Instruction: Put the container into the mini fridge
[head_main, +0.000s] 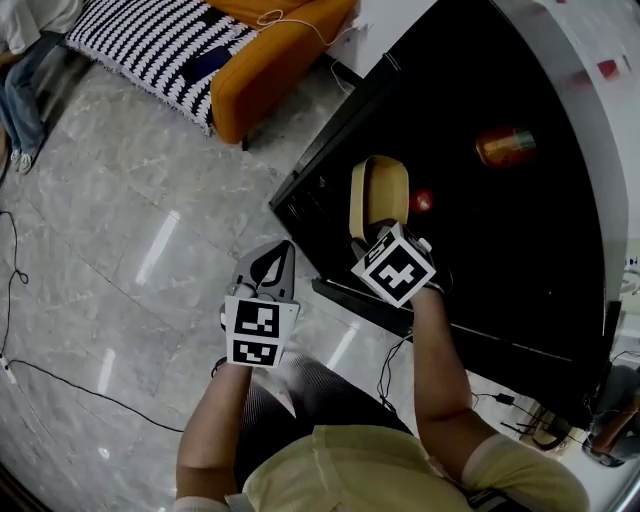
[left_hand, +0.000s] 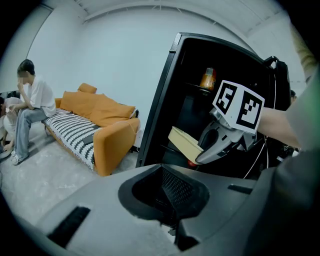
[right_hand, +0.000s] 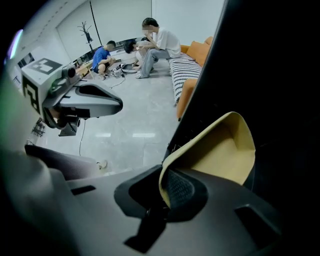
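My right gripper's (head_main: 372, 238) jaws are clamped on the rim of the container (head_main: 378, 192), held tilted at the mouth of the open fridge (head_main: 520, 260). My left gripper (head_main: 272, 262) hangs outside, jaws together, empty. Risk: the rim-only grip may let the container pivot and strike the red item (head_main: 421, 201).

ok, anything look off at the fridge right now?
Only the container: the right gripper holds it by the rim, tipped on edge at the fridge opening rather than flat. It looks empty, and nothing has spilled. The can inside stands upright.
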